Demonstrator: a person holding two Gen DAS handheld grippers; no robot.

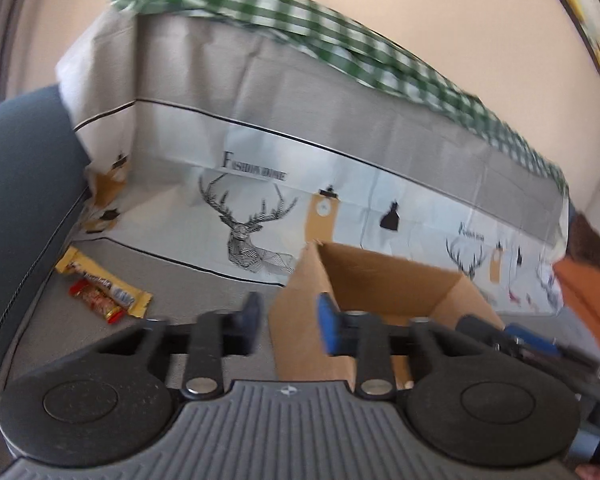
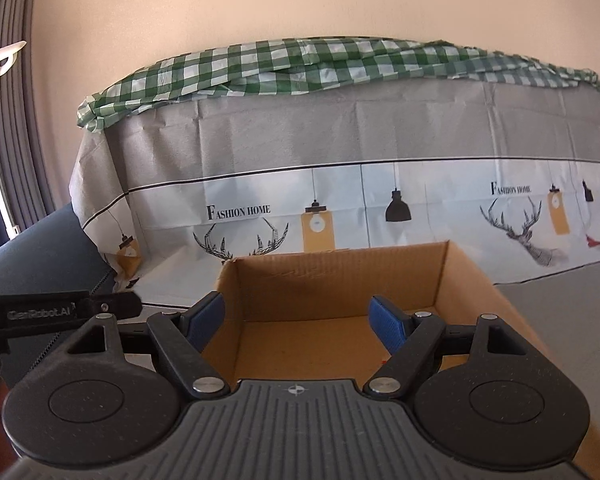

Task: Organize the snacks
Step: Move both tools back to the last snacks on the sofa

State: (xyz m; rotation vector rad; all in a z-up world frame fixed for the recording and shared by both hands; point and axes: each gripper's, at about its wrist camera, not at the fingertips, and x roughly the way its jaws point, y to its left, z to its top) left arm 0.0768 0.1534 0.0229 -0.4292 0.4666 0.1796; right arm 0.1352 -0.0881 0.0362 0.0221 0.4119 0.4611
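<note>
An open cardboard box (image 1: 384,276) stands on the grey seat; its floor looks nearly bare in the right wrist view. Left of it lie a yellow-wrapped bar (image 1: 100,278) and a small red-wrapped snack (image 1: 96,300) side by side. My left gripper (image 1: 290,318) hovers by the box's near left corner. Its jaws stand a narrow gap apart and I see nothing pinched between them, though the picture is blurred. My right gripper (image 2: 296,324) is open wide over the box (image 2: 340,276) and holds nothing. The left tool's black body (image 2: 60,308) shows at the left edge.
A deer-print grey cloth (image 2: 340,140) covers the backrest behind the box, topped by a green checked cloth (image 2: 300,64). A dark blue armrest (image 1: 20,180) bounds the left side. An orange cushion (image 1: 584,292) lies to the right. Grey curtains (image 2: 8,120) hang at far left.
</note>
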